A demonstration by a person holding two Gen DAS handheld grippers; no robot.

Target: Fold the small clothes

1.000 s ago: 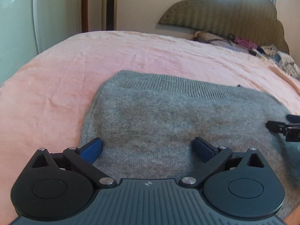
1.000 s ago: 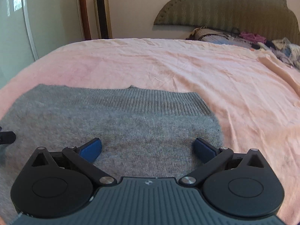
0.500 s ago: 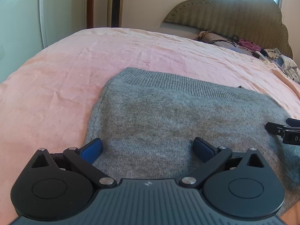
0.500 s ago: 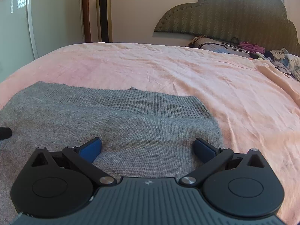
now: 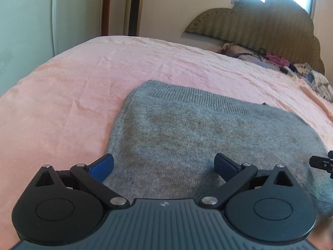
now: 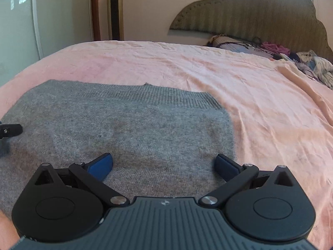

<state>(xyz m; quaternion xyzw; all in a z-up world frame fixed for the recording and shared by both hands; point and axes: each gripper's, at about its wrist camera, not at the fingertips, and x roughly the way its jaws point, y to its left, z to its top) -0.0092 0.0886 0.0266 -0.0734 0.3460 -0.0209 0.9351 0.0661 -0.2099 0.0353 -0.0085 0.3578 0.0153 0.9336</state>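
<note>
The grey sweater (image 5: 199, 137) lies flat on the pink bed (image 5: 72, 95), ribbed hem toward the headboard (image 5: 260, 27). The left gripper (image 5: 164, 163) is over the sweater's near left part, jaws spread wide, gripping nothing. The right gripper (image 6: 164, 162) is over the near right part, jaws equally wide, empty. Loose clothes (image 6: 308, 62) are piled by the headboard.

No readable text; small unreadable emblem on each gripper body.
</note>
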